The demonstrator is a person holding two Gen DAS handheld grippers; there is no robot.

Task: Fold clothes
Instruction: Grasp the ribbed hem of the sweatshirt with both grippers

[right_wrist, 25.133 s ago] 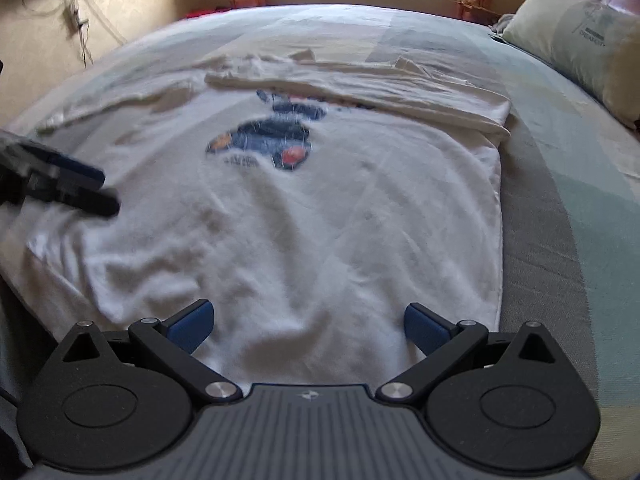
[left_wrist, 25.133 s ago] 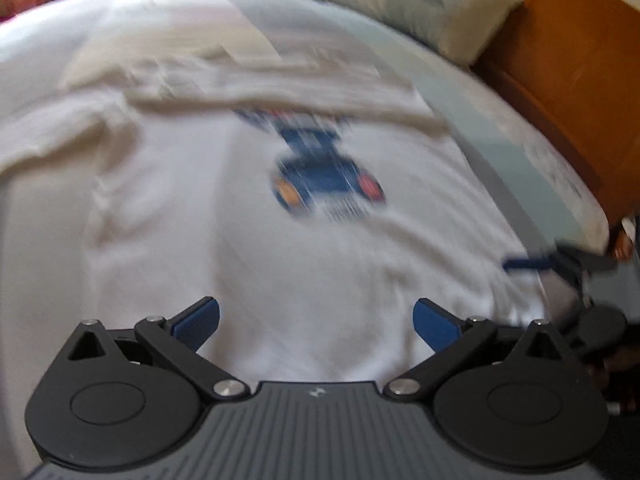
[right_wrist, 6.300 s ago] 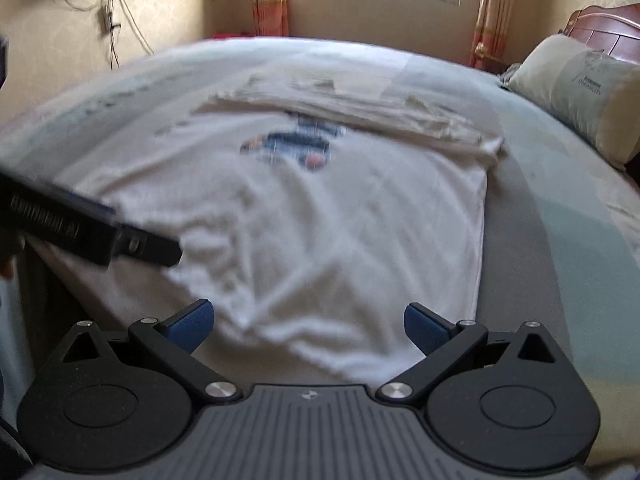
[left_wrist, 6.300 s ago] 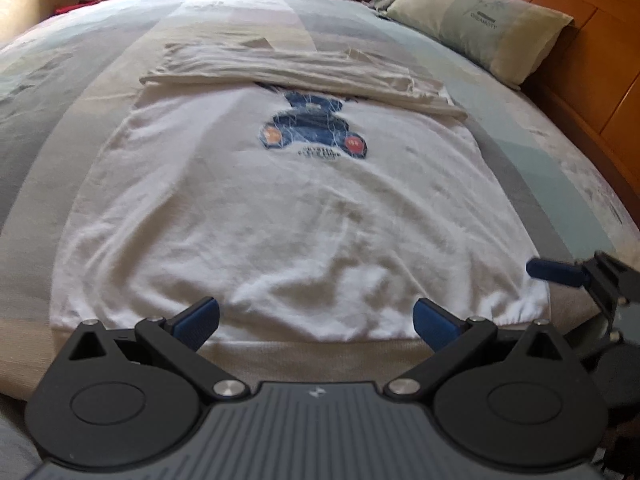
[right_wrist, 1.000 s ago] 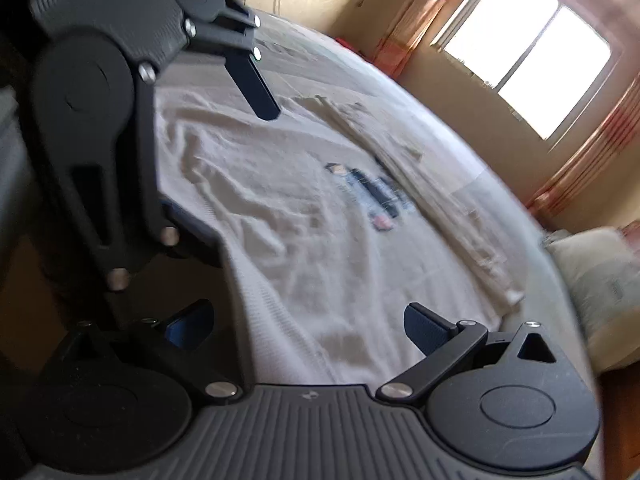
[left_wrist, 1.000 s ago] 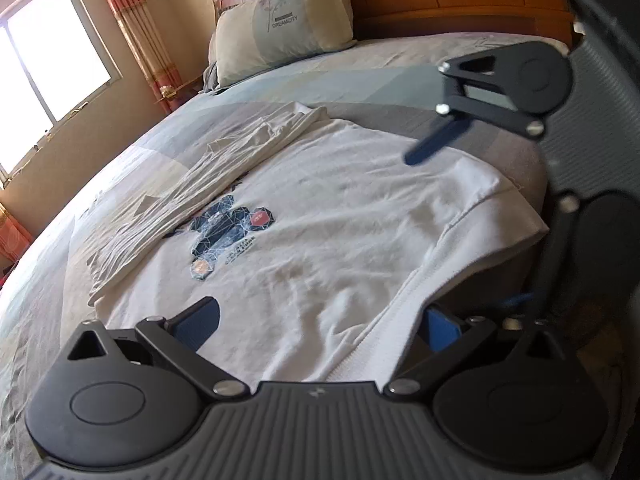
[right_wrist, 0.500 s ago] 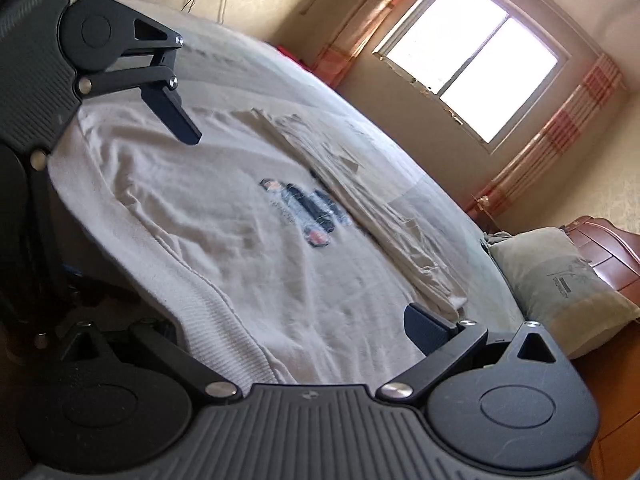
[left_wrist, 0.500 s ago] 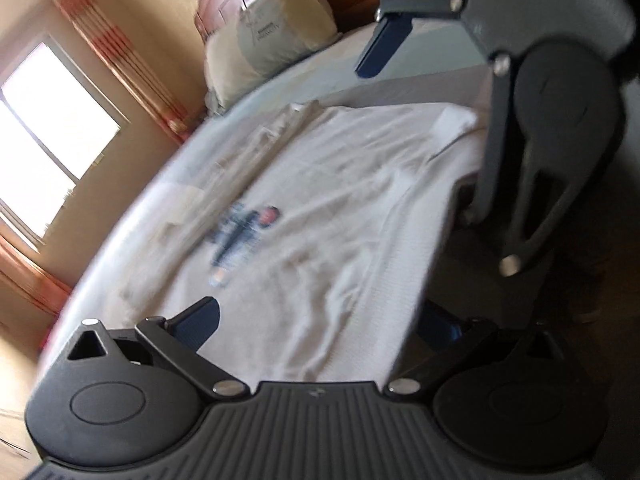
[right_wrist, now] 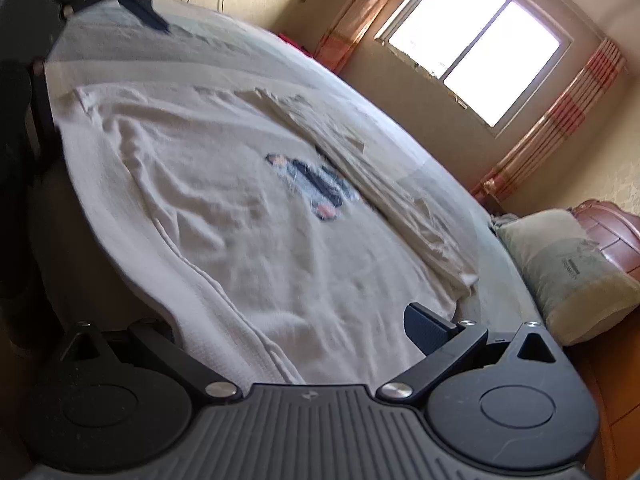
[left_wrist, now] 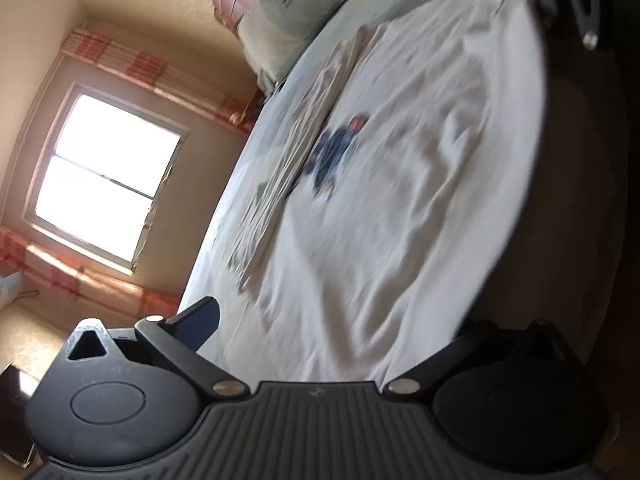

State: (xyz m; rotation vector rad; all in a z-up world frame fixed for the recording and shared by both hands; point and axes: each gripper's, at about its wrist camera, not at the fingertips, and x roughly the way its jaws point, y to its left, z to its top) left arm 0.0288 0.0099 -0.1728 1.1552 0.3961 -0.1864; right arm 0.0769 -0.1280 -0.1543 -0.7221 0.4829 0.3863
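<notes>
Now rolled sideways, both grippers' fingers point(left_wrist: 196, 322) spread astride white shirt point(right_wrist: 248, 240) hem on bed point(right_wrist: 224, 40); soft, light; pinch hem corners.

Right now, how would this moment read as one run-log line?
stage: hem fold starting | shirt: white, flat on bed, sleeves folded in | left tool: open at hem | right tool: open at hem

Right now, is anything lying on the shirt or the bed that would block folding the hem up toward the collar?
Nothing visible does. The shirt is bare from hem to its folded sleeves. The pillow sits off to the side, clear of it, and each gripper, left and right, straddles the hem.
</notes>
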